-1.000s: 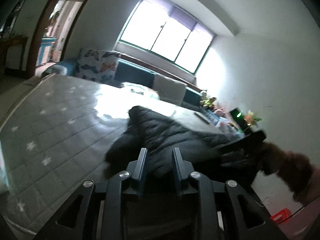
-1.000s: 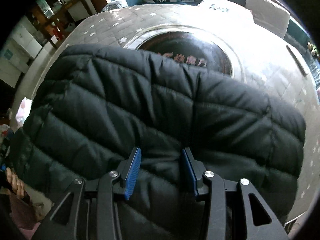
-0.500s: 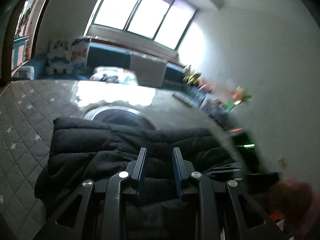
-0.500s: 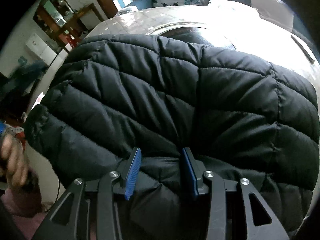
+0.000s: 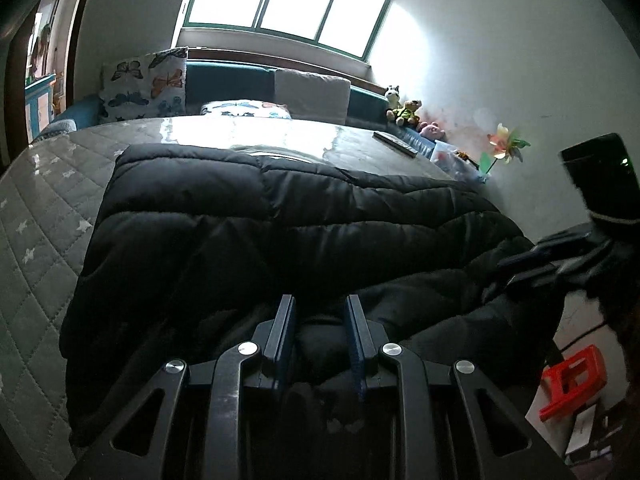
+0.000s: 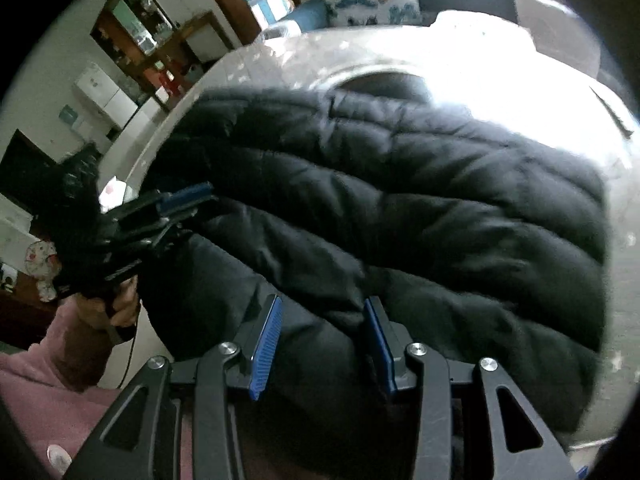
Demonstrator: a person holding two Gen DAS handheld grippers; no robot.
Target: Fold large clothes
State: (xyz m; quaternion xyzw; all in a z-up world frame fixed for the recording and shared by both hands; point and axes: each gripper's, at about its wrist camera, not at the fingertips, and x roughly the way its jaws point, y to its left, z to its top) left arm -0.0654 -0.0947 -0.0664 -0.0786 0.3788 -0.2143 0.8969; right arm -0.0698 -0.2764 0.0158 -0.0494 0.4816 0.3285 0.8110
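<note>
The quilted grey tabletop (image 5: 44, 216) carries the black puffer jacket (image 5: 280, 236), which now lies spread flatter and broader across it than a second ago, its near hem hanging over the edge: I judge a fold is being laid down. Left tongs (image 5: 320, 328) and right tongs (image 6: 320, 336) each pinch that hem, partly closed. A remote (image 5: 394, 143) lies beyond, clear of the jacket.

I swung my left gripper (image 5: 320, 332) round to face the window, and the coat (image 5: 280, 232) now spreads wider.
</note>
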